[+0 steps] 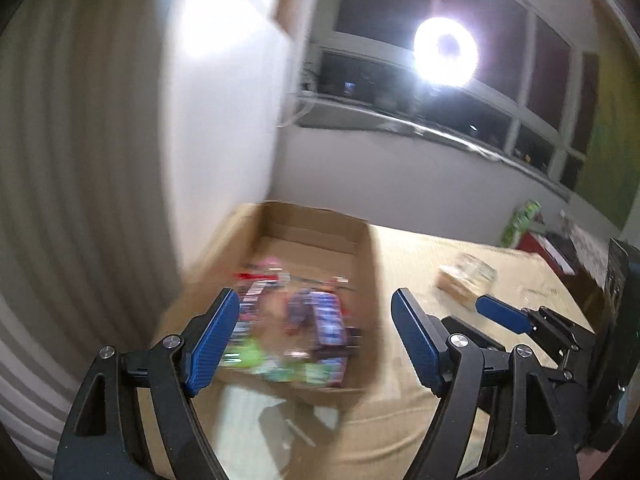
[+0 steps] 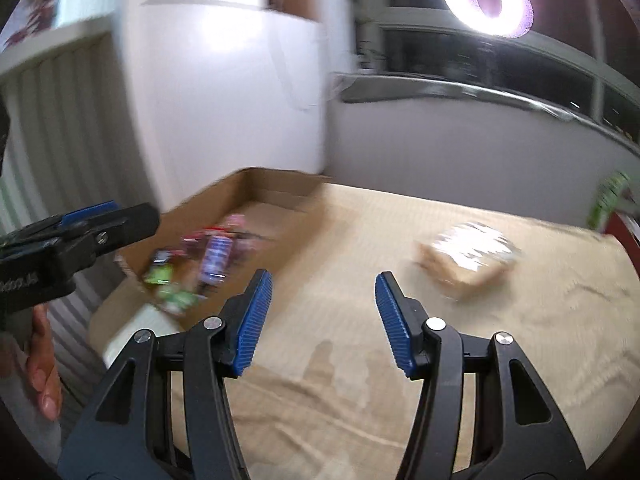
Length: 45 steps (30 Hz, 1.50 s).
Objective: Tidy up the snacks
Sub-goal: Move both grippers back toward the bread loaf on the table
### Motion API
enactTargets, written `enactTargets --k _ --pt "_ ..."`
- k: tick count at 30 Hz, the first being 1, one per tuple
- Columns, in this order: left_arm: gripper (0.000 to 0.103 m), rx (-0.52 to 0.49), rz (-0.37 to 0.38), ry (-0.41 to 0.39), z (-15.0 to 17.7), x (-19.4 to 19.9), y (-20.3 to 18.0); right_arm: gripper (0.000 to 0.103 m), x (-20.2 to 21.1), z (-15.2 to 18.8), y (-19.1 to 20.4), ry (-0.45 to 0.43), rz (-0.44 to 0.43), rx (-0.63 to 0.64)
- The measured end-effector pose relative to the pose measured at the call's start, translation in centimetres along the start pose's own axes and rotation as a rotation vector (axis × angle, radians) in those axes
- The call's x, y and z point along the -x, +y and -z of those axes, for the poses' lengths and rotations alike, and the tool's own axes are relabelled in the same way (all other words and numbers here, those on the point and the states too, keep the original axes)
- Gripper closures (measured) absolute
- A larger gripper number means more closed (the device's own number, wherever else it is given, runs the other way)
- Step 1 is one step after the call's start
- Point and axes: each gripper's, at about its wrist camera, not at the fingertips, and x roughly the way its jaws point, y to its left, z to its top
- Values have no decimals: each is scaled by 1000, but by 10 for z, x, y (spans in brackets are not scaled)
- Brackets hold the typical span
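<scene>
Left gripper (image 1: 316,336): jaws spread wide, nothing between the blue pads, hanging over the near end of the cardboard box.
Right gripper (image 2: 324,318): jaws apart at a middling gap, empty, over bare beige cloth; from the left wrist view only one blue finger and its black frame show, at the right side.
Hand (image 2: 42,364): fingers wrapped round the left gripper's grip, seen only in the right wrist view, at the left edge.
Bed cover (image 2: 360,400): beige, ribbed, wrinkled near the front edge; it carries everything here.
Cardboard box (image 1: 370,280): one, open-topped, lying along the cover's left edge with its far end toward the far left corner; its near flap lies flat and pale.
Snack packets (image 1: 316,320): a blurred heap in the box's near half, purple, green, red and pink wrappers; too smeared to count; the far half of the box floor is bare.
Wrapped bundle (image 2: 468,258): one, shiny clear wrap over something tan, alone on the cover well right of the box, nothing in the way between it and the right gripper.
Green packet (image 1: 520,222): one, upright at the far right edge, beside something red; the right wrist view catches only its green edge.
White cabinet (image 2: 224,100): tall, behind the box at the far left.
Ring light (image 1: 445,53): one, glaring in front of the dark window.
</scene>
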Motion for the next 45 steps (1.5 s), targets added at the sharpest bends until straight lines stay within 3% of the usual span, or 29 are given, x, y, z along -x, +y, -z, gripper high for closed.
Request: enactTargets --k 10,16,18,21,28,35,38,45 --pt "25 -218 225 51 26 -19 -153 47 99 55 -140 -28 269 -237" --pt "25 -289 278 56 36 -9 -186 46 128 60 -153 -64 308 -263" --pt "25 -286 278 56 35 -6 -186 35 131 60 -150 -69 302 -256" --pt "25 -276 270 62 34 -5 -187 35 128 58 -150 -71 291 -246" --pt "25 -238 258 91 30 -21 -183 34 100 53 -155 -27 287 -228" --pt "25 -160 271 172 26 -78 -178 34 31 31 -167 69 275 -161" --pt "25 -87 266 223 23 -117 -171 34 -10 14 -175 122 258 -131" --pt "25 134 246 376 14 -195 -143 34 -96 -36 -201 240 101 -95"
